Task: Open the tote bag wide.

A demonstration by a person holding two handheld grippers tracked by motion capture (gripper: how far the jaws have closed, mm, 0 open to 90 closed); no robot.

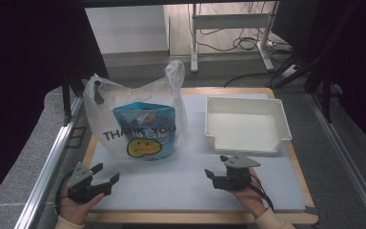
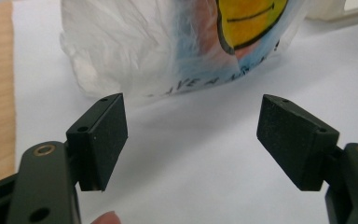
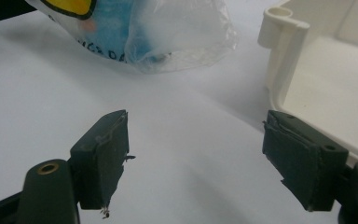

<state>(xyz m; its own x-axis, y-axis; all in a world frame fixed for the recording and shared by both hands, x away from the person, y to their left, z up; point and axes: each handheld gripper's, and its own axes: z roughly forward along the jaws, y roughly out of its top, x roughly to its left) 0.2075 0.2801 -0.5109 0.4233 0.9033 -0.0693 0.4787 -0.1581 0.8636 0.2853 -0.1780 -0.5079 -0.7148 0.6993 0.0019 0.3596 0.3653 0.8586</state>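
Bag ahead of my left hand-held gripper [image 1: 106, 174], upright on the desk [image 1: 190, 183].
Plastic bag [image 1: 138, 121] stands nearer left; right hand-held gripper [image 1: 215, 165] sits before the white tray [image 1: 246, 125]. Both released, nothing held.

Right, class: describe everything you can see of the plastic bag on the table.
The plastic bag is thin, see-through white film, crinkled, with two handle loops standing up. It stands upright on the left of the white mat, beside the white tray but apart from it. Black letters read THANK YOU above a yellow smiley face. Something blue sits inside; what it is cannot be told. Neither gripper touches it.
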